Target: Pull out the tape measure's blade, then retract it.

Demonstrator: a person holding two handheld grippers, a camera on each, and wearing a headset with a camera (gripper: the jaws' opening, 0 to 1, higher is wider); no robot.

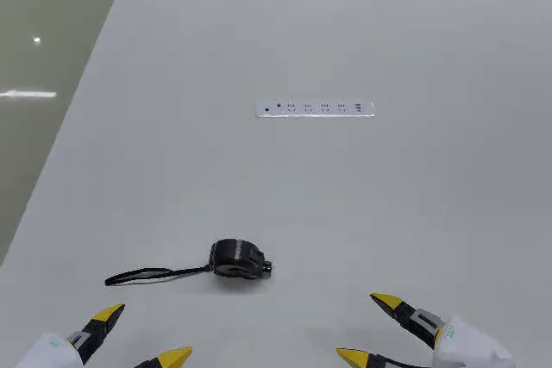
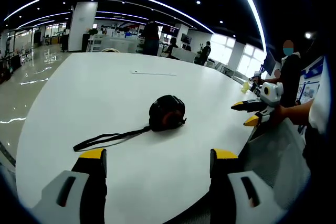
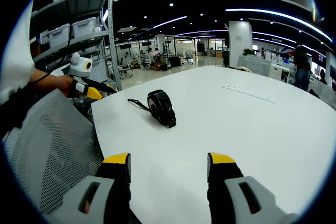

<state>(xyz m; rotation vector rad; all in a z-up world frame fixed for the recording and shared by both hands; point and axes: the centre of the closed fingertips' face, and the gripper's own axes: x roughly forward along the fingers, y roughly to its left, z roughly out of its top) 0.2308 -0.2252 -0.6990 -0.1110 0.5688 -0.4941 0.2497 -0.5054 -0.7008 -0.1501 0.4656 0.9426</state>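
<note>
A black tape measure point(image 1: 239, 260) lies on the white table point(image 1: 345, 196) near the front edge, its black wrist strap point(image 1: 151, 276) trailing to the left. The blade is fully inside the case. My left gripper point(image 1: 142, 333) stands open at the bottom left, short of the strap. My right gripper point(image 1: 373, 327) stands open at the bottom right, well to the right of the case. In the left gripper view the tape measure point(image 2: 167, 113) sits ahead of the open jaws. In the right gripper view the tape measure point(image 3: 161, 107) lies ahead and left.
A white power strip point(image 1: 315, 109) is set into the middle of the table. A mesh chair back point(image 3: 47, 145) stands by the table's near edge. Shelving point(image 3: 79, 30) with bins and several people are in the room beyond.
</note>
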